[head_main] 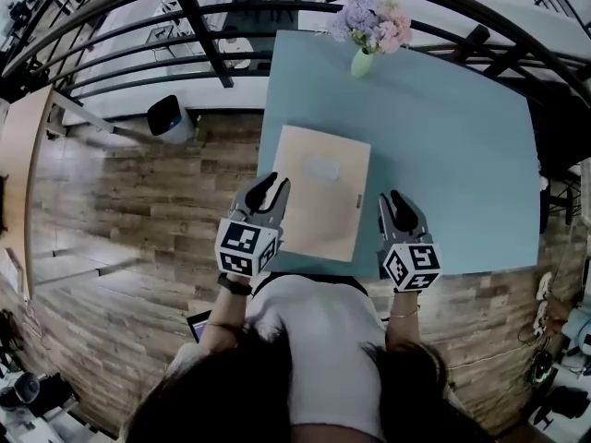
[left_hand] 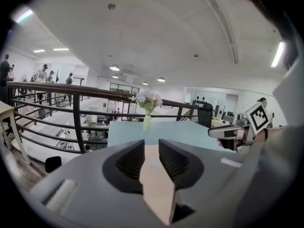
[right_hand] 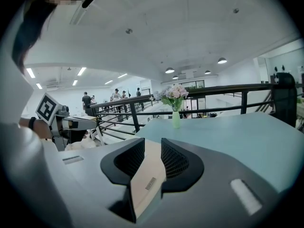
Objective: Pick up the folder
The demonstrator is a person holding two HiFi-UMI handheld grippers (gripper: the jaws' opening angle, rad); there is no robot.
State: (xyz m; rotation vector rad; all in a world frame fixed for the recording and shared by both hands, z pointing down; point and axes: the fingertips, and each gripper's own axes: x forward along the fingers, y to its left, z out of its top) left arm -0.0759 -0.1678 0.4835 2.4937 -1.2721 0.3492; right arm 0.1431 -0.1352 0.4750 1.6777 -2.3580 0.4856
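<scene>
A tan folder lies flat on the light blue table, near its front edge. My left gripper is at the folder's left edge and my right gripper is just off its right edge; both point away from me. Each has its jaws a narrow gap apart and grips nothing. In the left gripper view the folder shows through the gap of the left gripper. In the right gripper view the folder, with a small label, shows through the gap of the right gripper.
A green vase of flowers stands at the table's far edge. A black railing runs behind and to the left of the table. A dark bin stands on the wood floor at the left.
</scene>
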